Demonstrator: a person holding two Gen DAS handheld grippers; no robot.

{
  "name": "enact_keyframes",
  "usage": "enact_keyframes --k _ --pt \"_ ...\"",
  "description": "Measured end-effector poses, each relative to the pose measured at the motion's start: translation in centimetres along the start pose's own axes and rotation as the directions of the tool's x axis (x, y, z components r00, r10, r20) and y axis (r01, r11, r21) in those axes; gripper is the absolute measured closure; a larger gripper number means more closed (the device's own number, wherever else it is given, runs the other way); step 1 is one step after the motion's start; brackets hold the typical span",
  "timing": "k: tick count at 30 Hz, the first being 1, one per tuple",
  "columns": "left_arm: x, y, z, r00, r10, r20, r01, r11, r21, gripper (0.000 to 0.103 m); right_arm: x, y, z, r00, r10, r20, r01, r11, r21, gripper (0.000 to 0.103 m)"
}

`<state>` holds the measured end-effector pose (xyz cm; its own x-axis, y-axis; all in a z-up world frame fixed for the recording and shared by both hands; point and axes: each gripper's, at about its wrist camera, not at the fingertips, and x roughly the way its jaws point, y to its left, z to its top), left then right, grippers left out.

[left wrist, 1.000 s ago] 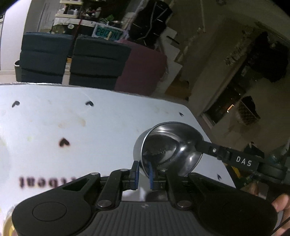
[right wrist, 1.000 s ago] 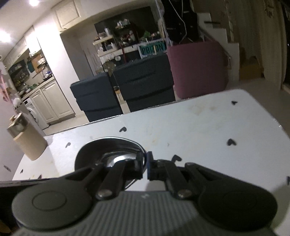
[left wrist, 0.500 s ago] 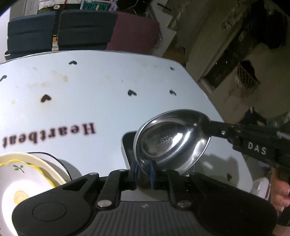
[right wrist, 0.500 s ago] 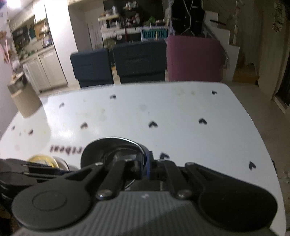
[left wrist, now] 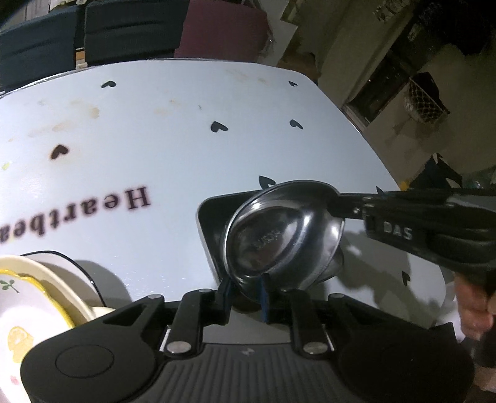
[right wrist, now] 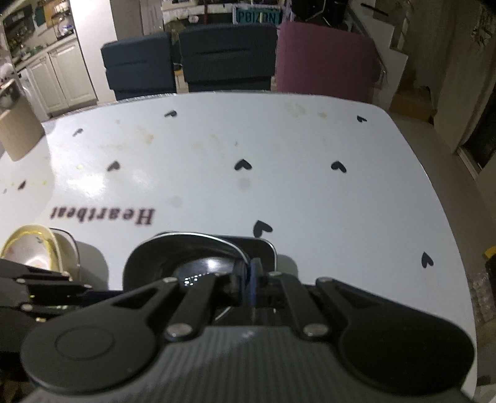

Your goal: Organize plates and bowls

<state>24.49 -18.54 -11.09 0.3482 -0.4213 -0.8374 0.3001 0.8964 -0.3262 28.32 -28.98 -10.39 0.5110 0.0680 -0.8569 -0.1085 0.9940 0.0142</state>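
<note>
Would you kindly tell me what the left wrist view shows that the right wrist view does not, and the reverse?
Left wrist only: the right tool seen from its side, lettered DAS, and the hand holding it.
Right wrist only: a cardboard box at the left, kitchen cabinets and a POIZON sign behind the chairs.
Both: the steel bowl pinched by its rim in the right tool, the black tray beneath it, the lemon-patterned dishes and the Heartbeat table.
</note>
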Motion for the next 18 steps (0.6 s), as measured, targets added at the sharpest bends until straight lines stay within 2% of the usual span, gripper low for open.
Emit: enact_keyframes --k 12,18 --pt "0.6 -1.4 -0.2 1.000 0.007 -0.017 -0.005 0.993 0.114 0.077 3.9 -0.2 0.3 0.996 -0.051 -0.074 0.050 0.999 -0.014 0.098" --pt "0.5 -1.2 -0.1 1.000 0.002 -0.021 0.000 0.993 0.118 0.076 4.6 -0.1 0.7 0.994 -0.064 -0.093 0.062 0.998 -0.027 0.098"
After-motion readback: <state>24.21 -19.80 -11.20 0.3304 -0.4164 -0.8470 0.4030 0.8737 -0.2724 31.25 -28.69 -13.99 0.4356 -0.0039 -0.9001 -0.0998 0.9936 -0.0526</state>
